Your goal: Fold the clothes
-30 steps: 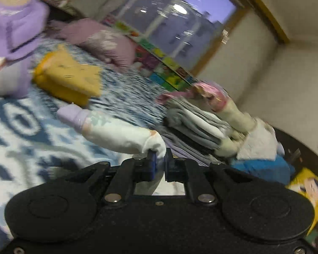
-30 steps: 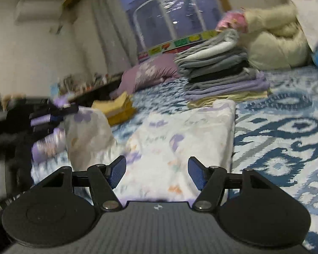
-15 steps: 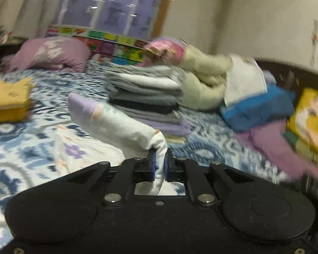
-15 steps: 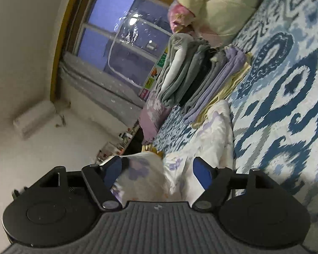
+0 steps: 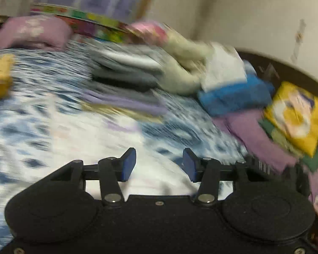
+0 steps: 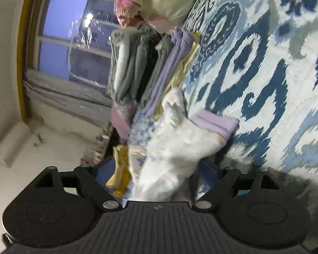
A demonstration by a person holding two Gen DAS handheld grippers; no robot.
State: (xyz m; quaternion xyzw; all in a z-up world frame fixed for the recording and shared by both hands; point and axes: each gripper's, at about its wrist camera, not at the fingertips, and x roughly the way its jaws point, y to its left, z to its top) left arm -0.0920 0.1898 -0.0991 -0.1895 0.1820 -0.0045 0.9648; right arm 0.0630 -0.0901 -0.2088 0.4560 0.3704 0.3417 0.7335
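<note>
The white floral garment (image 5: 108, 139) lies blurred on the blue patterned bedspread (image 5: 180, 127), just under and ahead of my left gripper (image 5: 159, 165), whose jaws stand open and empty. The right wrist view is rolled sideways. There the same garment (image 6: 173, 148), with its lilac cuff (image 6: 216, 122) folded across, bulges up between the wide-apart fingers of my right gripper (image 6: 156, 173), which is open. I cannot tell whether the cloth touches the blue pads (image 6: 103, 172).
A stack of folded grey and lilac clothes (image 5: 125, 80) (image 6: 142, 63) stands behind the garment. A cream jacket (image 5: 184, 63), a blue cloth (image 5: 235, 97), a purple cloth (image 5: 254, 135) and a yellow cushion (image 5: 296, 116) crowd the right. A yellow folded piece (image 5: 0, 78) lies left.
My left gripper has opened and let go of the sleeve, which now lies folded across the garment. The left view swings fast. The right gripper has rolled further and moved in around the cloth.
</note>
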